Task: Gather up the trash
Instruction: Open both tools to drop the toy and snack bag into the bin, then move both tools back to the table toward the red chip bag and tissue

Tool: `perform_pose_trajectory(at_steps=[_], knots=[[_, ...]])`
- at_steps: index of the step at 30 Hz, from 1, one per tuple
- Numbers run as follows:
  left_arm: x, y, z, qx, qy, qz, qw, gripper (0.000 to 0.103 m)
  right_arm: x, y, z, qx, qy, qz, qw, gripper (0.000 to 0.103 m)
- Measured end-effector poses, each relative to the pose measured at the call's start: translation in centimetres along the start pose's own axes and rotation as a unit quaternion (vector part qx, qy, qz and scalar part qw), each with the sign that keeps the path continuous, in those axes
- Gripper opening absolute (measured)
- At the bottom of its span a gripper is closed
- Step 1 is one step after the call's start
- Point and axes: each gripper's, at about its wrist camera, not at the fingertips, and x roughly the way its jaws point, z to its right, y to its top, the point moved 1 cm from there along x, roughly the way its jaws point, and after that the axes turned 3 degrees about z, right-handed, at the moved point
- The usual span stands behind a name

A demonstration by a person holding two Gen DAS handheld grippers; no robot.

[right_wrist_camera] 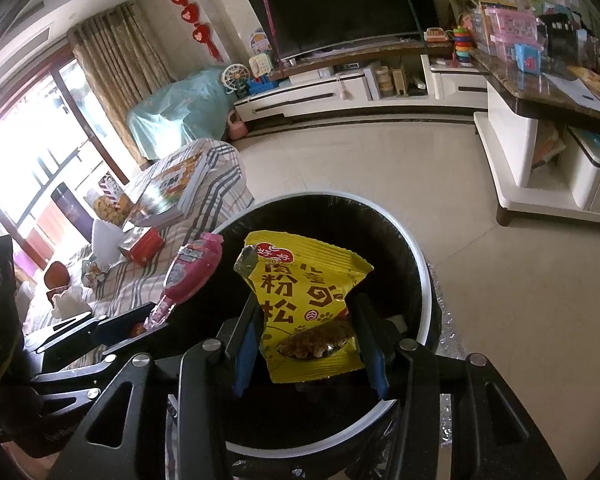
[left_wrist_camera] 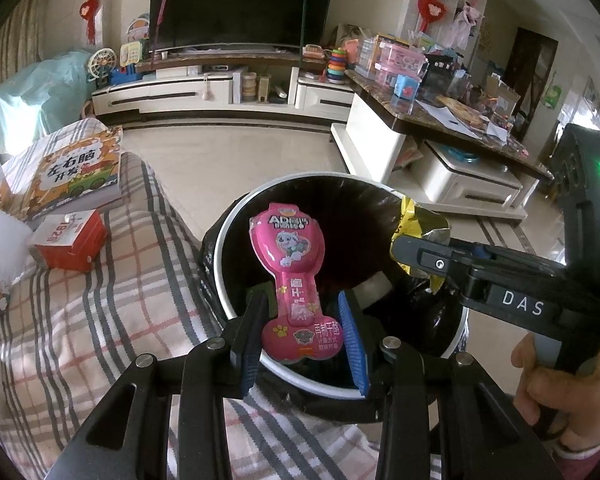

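Sofa (left_wrist_camera: 112, 300) w/ plaid cover sits to the left of both claws; on it, well off from the fingers, a picture book (left_wrist_camera: 76, 176), a red box (left_wrist_camera: 70, 246) just below the book, and a white pillow (left_wrist_camera: 2, 240) beside that. Nothing stands btwn the claws and the bin mouth.

Room: pale tile floor (left_wrist_camera: 236, 160) ahead of the claws, long white TV cabinet (left_wrist_camera: 188, 92) along the far wall w/ a big dark TV (left_wrist_camera: 240, 0) on top, toys at both ends. Right of the claws, a cluttered dark-topped table (left_wrist_camera: 440, 116). Curtains and bright window far left in the right wrist view.

Round bin (left_wrist_camera: 228, 280) w/ white rim and black bag liner is right under both claws, hard against the sofa edge.

Left claw (left_wrist_camera: 300, 332): fingers partly apart, clamped on the lower half of a pink wrapper (left_wrist_camera: 288, 264), which sticks up over the bin opening. Right claw (right_wrist_camera: 308, 344): fingers wider, pinching the lower sides of a yellow snack packet (right_wrist_camera: 304, 300), crumpled, also over the bin. Right claw sits just right of the left one; a hand (left_wrist_camera: 564, 404) grips its handle.
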Motion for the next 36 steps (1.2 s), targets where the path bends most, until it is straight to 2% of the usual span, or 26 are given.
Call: perform_pose_trajectory(at_steps=[2,5,7,9,12,23,27,36], knots=[[0.1,0.1,-0.1,-0.003,0.000,0.000,1.0000,0.036,0.0,0.1,0.0,0.000,0.002,0.000,1.000,0.052],[0.0,0.2,-0.2,-0.004,0.005,0.003,1.0000,0.037,0.0,0.4,0.1,0.003,0.001,-0.001,1.000,0.068],[-0.3,0.0,-0.2,-0.005,0.005,0.006,1.0000,0.040,-0.2,0.4,0.1,0.005,0.000,0.003,1.000,0.069],[-0.7,-0.3,-0.3,-0.007,0.005,0.010,0.9999,0.043,-0.4,0.3,0.1,0.008,0.002,0.005,1.000,0.074],[-1.5,-1.1,-0.8,-0.015,0.006,0.015,0.9997,0.048,-0.7,0.1,0.0,0.013,0.006,0.009,1.000,0.076],[-4.9,-5.5,-4.3,-0.069,0.022,0.012,0.9973,0.056,-2.2,-1.6,-2.5,0.012,0.021,0.022,0.999,0.089],[-6.2,-6.8,-5.5,-0.088,0.029,0.010,0.9956,0.062,-2.8,-2.4,-3.6,0.020,0.037,0.033,0.999,0.089],[-9.3,-9.8,-8.6,-0.124,0.048,0.014,0.9911,0.063,-3.6,-3.8,-7.0,0.008,0.070,0.047,0.996,0.092]])
